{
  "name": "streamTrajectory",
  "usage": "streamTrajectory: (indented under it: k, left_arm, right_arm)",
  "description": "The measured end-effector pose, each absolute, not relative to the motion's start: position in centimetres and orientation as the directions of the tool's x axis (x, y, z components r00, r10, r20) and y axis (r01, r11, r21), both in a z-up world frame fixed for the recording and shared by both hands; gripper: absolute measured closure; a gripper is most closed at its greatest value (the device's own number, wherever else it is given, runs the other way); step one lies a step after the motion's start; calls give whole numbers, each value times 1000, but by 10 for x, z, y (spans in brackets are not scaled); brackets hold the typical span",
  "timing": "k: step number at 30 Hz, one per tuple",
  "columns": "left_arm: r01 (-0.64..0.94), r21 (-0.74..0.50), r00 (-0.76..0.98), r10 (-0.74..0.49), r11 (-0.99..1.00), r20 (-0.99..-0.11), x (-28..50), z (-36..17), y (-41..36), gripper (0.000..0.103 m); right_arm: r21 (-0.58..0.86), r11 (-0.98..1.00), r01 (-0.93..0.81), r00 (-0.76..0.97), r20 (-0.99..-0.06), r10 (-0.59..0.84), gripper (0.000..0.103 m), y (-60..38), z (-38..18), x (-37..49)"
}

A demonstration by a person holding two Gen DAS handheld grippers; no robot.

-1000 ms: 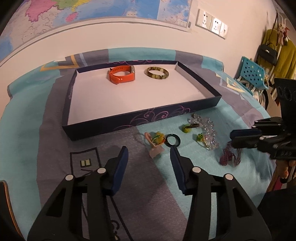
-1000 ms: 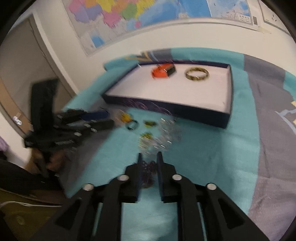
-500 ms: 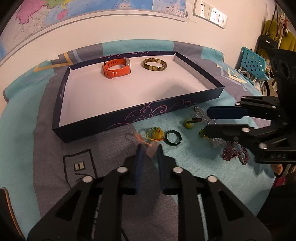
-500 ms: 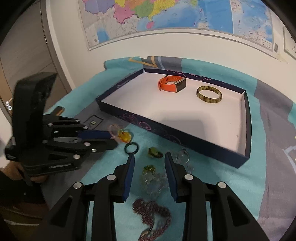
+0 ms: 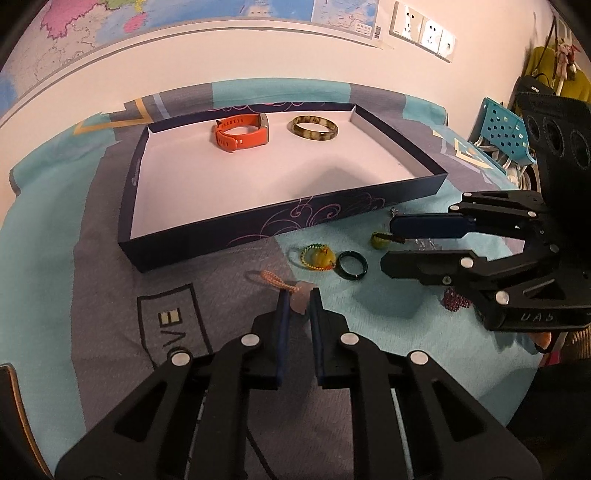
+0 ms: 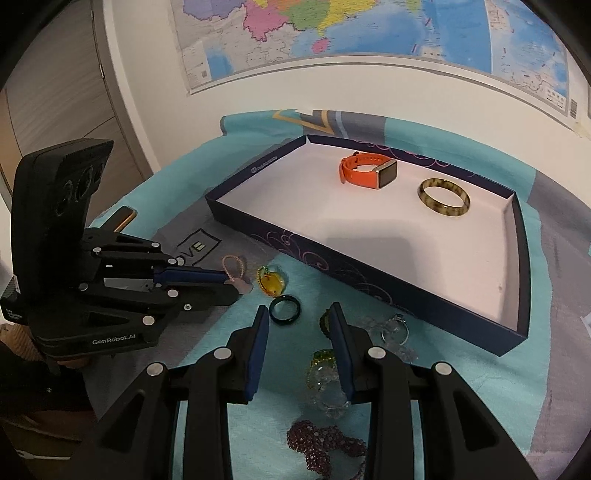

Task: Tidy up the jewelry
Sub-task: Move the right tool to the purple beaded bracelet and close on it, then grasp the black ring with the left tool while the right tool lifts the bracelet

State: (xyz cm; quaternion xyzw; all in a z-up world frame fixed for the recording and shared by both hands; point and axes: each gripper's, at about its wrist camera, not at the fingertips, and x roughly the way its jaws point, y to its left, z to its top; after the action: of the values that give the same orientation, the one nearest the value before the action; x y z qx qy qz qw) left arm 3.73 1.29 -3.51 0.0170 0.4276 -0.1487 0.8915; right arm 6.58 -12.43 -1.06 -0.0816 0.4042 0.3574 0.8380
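A dark blue tray [image 5: 207, 242] [image 6: 369, 266] with a white floor holds an orange watch [image 5: 240, 136] [image 6: 365, 170] and a tortoiseshell bangle [image 5: 314, 127] [image 6: 444, 196]. My left gripper [image 5: 298, 297] [image 6: 236, 284] is shut on a pale pink pendant [image 5: 301, 295] [image 6: 242, 285] with an orange cord [image 5: 271, 278], on the cloth in front of the tray. My right gripper [image 6: 297, 314] [image 5: 386, 242] is open above loose jewelry: a dark green ring [image 6: 284, 311] [image 5: 353, 265], a yellow charm [image 6: 271, 282] [image 5: 317, 256], clear beads [image 6: 328, 387] and purple beads [image 6: 325, 443].
A teal and grey cloth [image 5: 92, 258] covers the table. A wall with a map [image 6: 369, 29] stands behind the tray. A blue perforated basket [image 5: 506, 129] and hanging bags [image 5: 546, 74] are at the far right. A phone edge [image 6: 123, 218] lies at the left.
My left gripper closed from wide open onto the pink pendant. My right gripper opened, leaving the purple beads, and moved forward over the ring and clear beads.
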Motion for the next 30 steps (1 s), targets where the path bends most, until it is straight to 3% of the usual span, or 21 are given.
streamTrajectory:
  k: [3,8,16,23,30]
  left_arm:
    - [281,-94,592,-250,955,-766,36,-35,12,91]
    - [279,-81,599,-240,957,-764,36,-35,12,78]
    - [279,-69,601,-230,958,-766,36,-35,10,78]
    - [274,-63,603,-223,960,-766,35,-36,9,78]
    - [332,-39,648,-258,942,-716,19,-19,0,74]
  right_arm:
    - [167,744,-647,428,-728,536,71,-134,-8,65]
    - [178,777,-604,457,-722,520,65,-165,-3,55]
    - [219,810,-544,435,-752,496,62,-203,-17,41]
    - [226,770,-596,410,-739,534,61,-188,-15,35]
    - [232,782,-578,410,-746,524,61,-192,-18,36]
